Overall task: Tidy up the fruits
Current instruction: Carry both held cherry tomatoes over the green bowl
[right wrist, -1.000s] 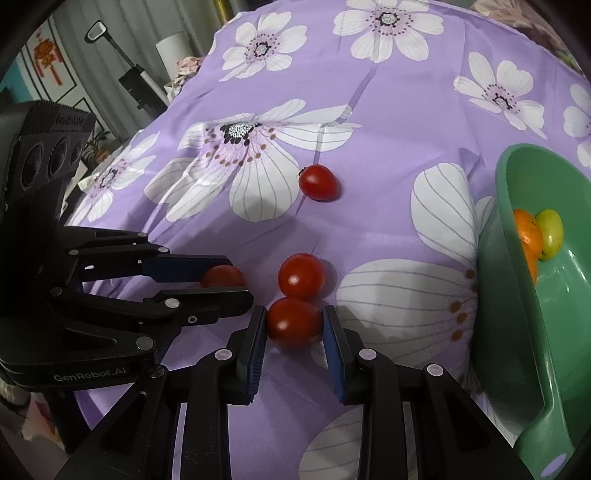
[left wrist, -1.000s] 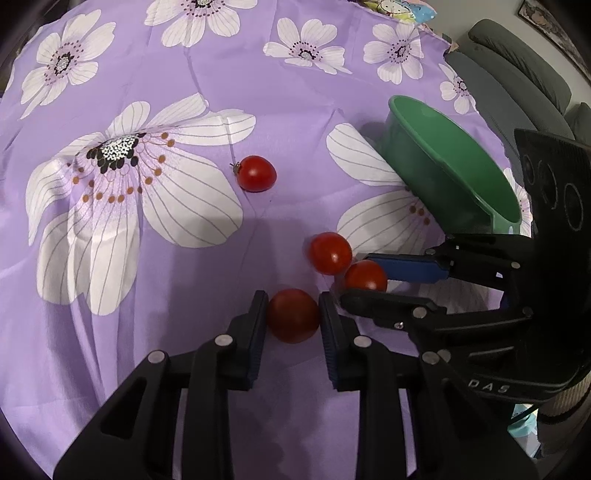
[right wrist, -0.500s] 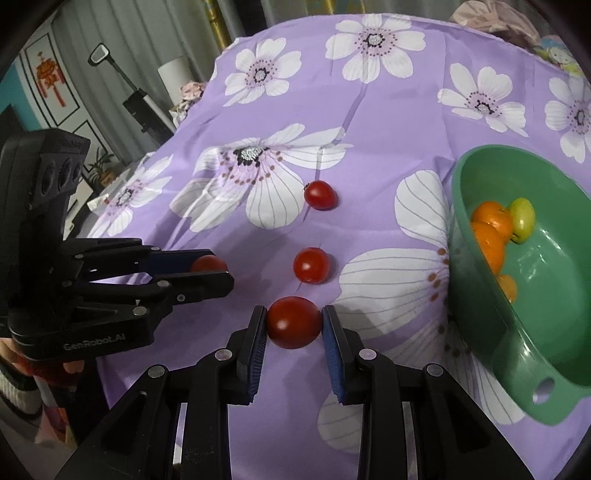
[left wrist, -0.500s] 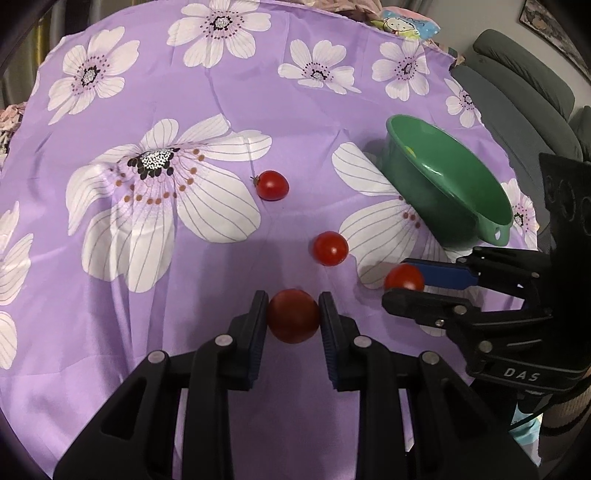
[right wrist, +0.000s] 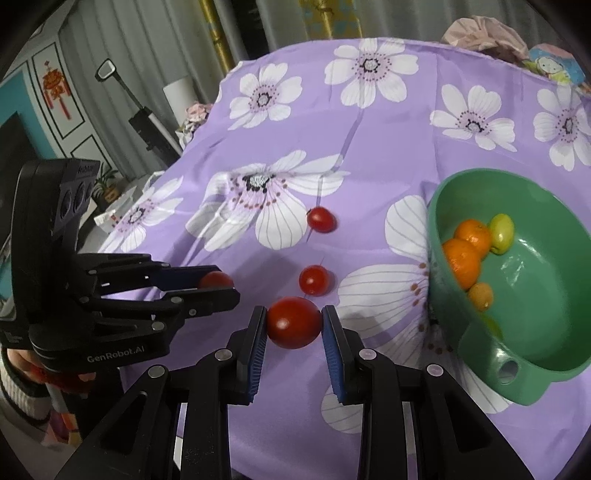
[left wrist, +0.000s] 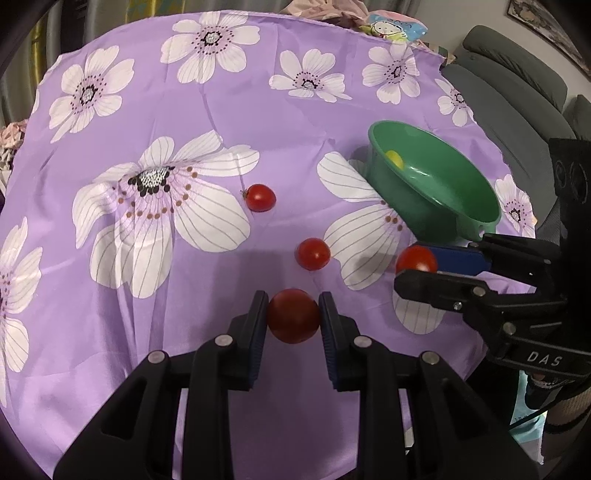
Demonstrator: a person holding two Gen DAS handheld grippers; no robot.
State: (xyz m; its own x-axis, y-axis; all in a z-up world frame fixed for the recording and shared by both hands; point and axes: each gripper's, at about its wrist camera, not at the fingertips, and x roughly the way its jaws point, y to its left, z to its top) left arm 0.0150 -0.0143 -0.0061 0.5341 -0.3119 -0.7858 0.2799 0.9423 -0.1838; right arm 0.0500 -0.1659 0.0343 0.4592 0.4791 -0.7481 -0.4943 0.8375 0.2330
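Note:
My left gripper (left wrist: pixel 293 314) is shut on a red tomato (left wrist: pixel 293 315) and holds it above the purple flowered cloth. My right gripper (right wrist: pixel 293 321) is shut on another red tomato (right wrist: pixel 293 323), also lifted; it shows in the left wrist view (left wrist: pixel 416 260). The left gripper's tomato shows in the right wrist view (right wrist: pixel 216 279). Two more tomatoes lie on the cloth, one near (left wrist: pixel 312 253) and one farther (left wrist: pixel 260 197). A green bowl (right wrist: pixel 554 332) at the right holds oranges (right wrist: pixel 461 258) and a yellow-green fruit (right wrist: pixel 501 233).
The cloth-covered table (left wrist: pixel 184 92) fills both views. A grey sofa (left wrist: pixel 517 92) lies beyond the bowl. Bundled fabric and a printed packet (left wrist: pixel 391 27) sit at the far edge. A floor stand (right wrist: pixel 147 122) and wall decor are off to the left.
Both grippers have risen off the cloth with their tomatoes and pulled back. The two tomatoes left on the cloth and the bowl have not moved.

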